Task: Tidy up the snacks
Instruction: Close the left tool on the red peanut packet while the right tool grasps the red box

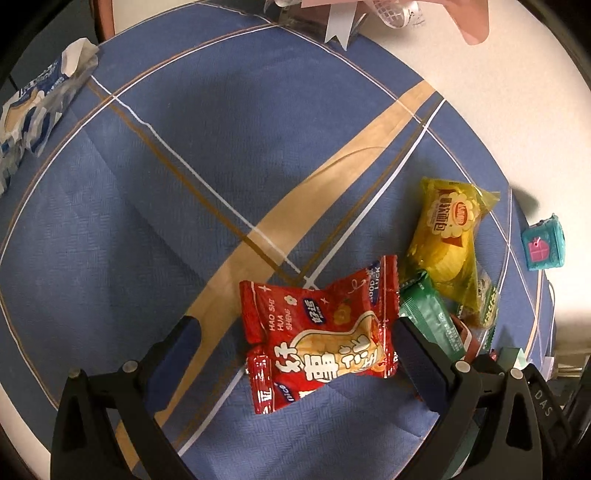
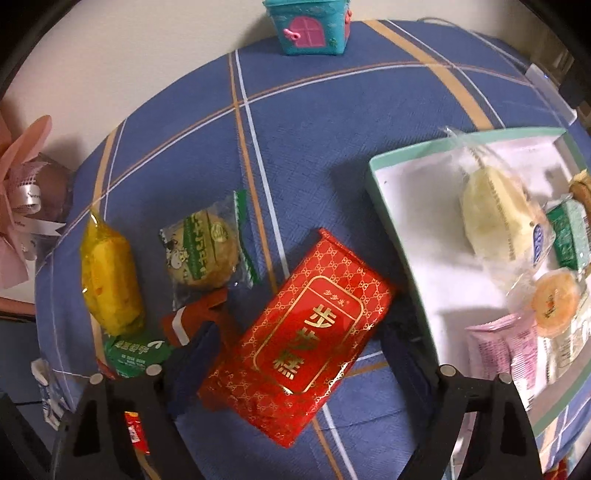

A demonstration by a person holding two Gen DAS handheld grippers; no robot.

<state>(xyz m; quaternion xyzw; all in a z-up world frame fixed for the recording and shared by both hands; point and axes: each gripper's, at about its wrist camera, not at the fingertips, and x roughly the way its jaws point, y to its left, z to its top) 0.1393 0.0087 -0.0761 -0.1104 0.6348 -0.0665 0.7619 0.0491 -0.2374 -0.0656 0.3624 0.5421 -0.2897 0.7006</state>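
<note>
A red peanut packet [image 1: 317, 332] lies flat on the blue tablecloth between the fingers of my left gripper [image 1: 295, 325], which is open. Its right finger [image 1: 410, 343] is at the packet's edge, while the left finger stands apart from it. In the right wrist view a red box with gold characters [image 2: 306, 332] lies diagonally between the fingers of my right gripper [image 2: 299, 330]. That gripper is open, with small gaps at both pads. The mint-rimmed white tray [image 2: 376, 184] at the right holds several wrapped snacks.
A yellow packet [image 1: 450, 229], a green packet [image 1: 428, 314] and a green-and-white cake packet [image 2: 207, 251] lie close together. A teal toy house [image 2: 306, 29] stands at the table's far edge. A pink ribboned gift [image 2: 22, 206] and a blue-white packet [image 1: 33, 110] lie farther out.
</note>
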